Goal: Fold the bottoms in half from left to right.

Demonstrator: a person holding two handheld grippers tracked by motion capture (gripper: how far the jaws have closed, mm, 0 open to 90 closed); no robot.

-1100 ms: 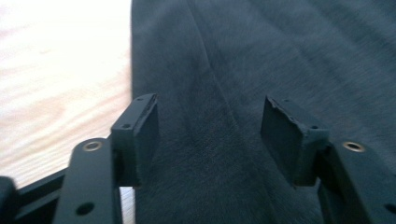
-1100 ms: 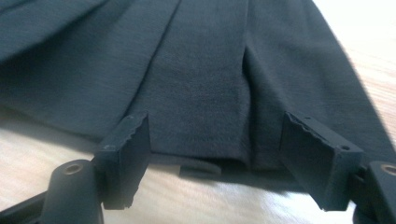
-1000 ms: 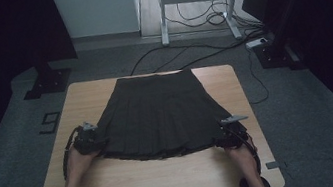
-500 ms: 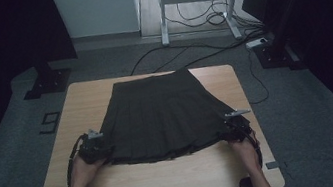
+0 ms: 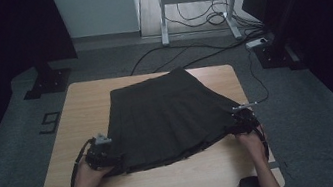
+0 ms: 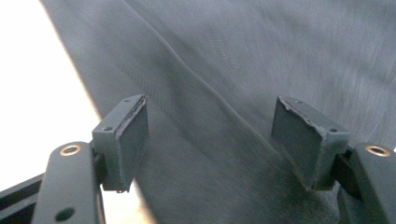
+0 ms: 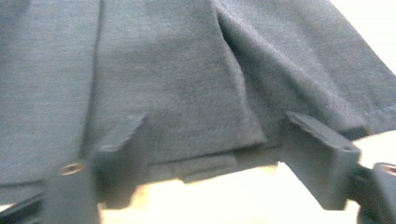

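- The left tool sits at the lower left of the high view, at the near left corner of the skirt's hem. In the left gripper view its jaws stand wide apart with dark cloth lying between them, and they pinch nothing.
- The skirt (dark, pleated, wider at the hem than at the waistband) lies spread flat across the middle of the worktop. Its waistband points to the upper part of the frame and its hem runs along the lower middle.
- The cloth looks thin, soft and light, so it should drape and sag wherever it is not supported. The pleats will likely slide over one another and fan open if it is lifted carelessly.
- The two hem corners seem the best places to take hold, biting through every layer (a shallow pinch may catch only the top pleat).
- The right tool is at the lower right, at the far end of the hem. In the right gripper view its jaws are spread open on either side of the hem edge, with the fabric between them not yet clamped.
- Nothing here is fragile, and the main risk is a wrinkle or an uneven pull between the two sides.
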